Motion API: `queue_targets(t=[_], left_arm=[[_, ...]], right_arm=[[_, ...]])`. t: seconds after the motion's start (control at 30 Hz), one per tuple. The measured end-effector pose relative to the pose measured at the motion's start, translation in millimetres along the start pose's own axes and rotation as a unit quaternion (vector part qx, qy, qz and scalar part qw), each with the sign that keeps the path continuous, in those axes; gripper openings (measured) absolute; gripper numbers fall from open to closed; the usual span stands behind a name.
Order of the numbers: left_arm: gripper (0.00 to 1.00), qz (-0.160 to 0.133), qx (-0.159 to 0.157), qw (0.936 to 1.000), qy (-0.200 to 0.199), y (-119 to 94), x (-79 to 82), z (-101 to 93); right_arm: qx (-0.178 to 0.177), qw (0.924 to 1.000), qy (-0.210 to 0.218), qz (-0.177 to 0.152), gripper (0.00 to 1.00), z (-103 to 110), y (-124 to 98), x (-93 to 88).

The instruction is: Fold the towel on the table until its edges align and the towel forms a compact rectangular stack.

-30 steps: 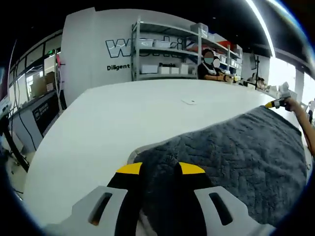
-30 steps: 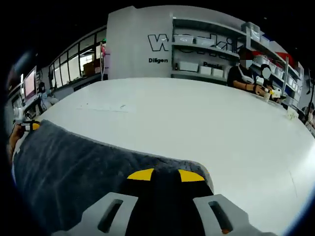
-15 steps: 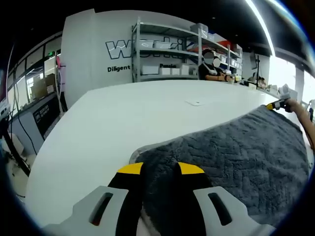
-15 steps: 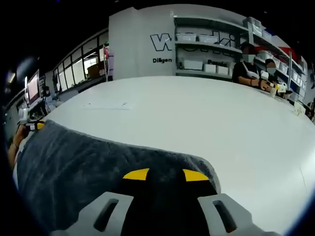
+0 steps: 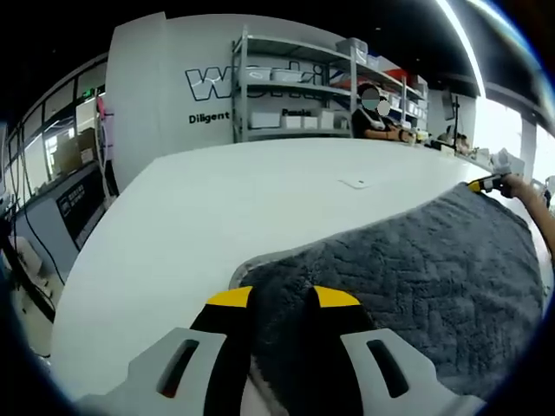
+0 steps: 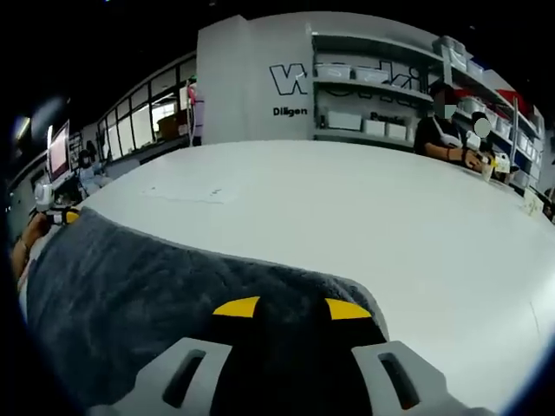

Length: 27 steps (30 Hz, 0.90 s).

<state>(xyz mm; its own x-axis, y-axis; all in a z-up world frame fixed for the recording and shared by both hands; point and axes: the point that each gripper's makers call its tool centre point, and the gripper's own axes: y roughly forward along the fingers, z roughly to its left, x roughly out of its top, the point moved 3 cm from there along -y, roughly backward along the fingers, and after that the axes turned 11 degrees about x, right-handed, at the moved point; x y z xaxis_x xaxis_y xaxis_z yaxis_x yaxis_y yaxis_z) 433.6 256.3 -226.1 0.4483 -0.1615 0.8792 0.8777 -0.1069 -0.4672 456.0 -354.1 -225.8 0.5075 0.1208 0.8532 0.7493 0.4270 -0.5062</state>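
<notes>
A dark grey quilted towel (image 5: 416, 277) hangs stretched over the white table (image 5: 225, 199), held up at two corners. My left gripper (image 5: 283, 298) is shut on one corner, the cloth bunched between its yellow-tipped jaws. In the right gripper view the same towel (image 6: 147, 286) spreads to the left, and my right gripper (image 6: 291, 308) is shut on its other corner. The right gripper (image 5: 479, 183) appears small at the far right of the left gripper view, with a hand behind it. The left gripper (image 6: 59, 217) appears at the far left of the right gripper view.
The white table (image 6: 364, 208) runs far ahead. A small flat piece (image 5: 354, 183) and a sheet of paper (image 6: 186, 191) lie on it. Shelving (image 5: 295, 87) with boxes stands against the back wall, and seated people (image 6: 442, 130) work at the table's far right.
Both cameras shifted slightly; the towel stays held at both corners with its spread about the same. Nothing was let go or taken hold of.
</notes>
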Motion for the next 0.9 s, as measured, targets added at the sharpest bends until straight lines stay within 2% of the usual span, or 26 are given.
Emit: queue_targets(t=[0.47,0.53,0.57,0.63,0.7,0.77,0.83,0.9], left_arm=[[0.26,-0.001,-0.003,1.0,-0.001,11.0,3.3,9.3],[0.29,-0.001,-0.006,0.9999,-0.01,10.0,3.4,8.2],[0.31,-0.002,-0.01,0.9998,-0.017,8.7,3.9,7.3],[0.39,-0.007,-0.018,0.9993,-0.031,6.2,5.9,5.3],[0.47,-0.012,-0.016,0.9991,-0.037,3.1,7.8,5.1],[0.59,-0.022,-0.01,0.9989,-0.041,-0.9,11.7,6.3],[0.67,-0.03,-0.015,0.9979,-0.056,-8.4,14.6,4.1],[0.68,-0.033,-0.035,0.996,-0.075,-21.4,15.4,-3.8]], right_arm=[[-0.001,0.9996,-0.017,-0.021,0.27,-0.9,11.7,5.0],[0.002,0.9994,-0.028,-0.021,0.38,0.4,11.3,7.7],[0.004,0.9992,-0.033,-0.022,0.51,1.2,11.7,9.1],[0.017,0.9987,-0.043,-0.021,0.6,9.0,11.3,12.1],[0.003,0.997,-0.076,-0.015,0.7,5.0,6.5,20.3],[-0.001,0.9961,-0.088,-0.012,0.76,7.1,-2.3,25.8],[0.003,0.996,-0.088,-0.019,0.77,9.5,-14.8,31.6],[0.005,0.9964,-0.082,-0.019,0.78,11.5,-29.5,33.7]])
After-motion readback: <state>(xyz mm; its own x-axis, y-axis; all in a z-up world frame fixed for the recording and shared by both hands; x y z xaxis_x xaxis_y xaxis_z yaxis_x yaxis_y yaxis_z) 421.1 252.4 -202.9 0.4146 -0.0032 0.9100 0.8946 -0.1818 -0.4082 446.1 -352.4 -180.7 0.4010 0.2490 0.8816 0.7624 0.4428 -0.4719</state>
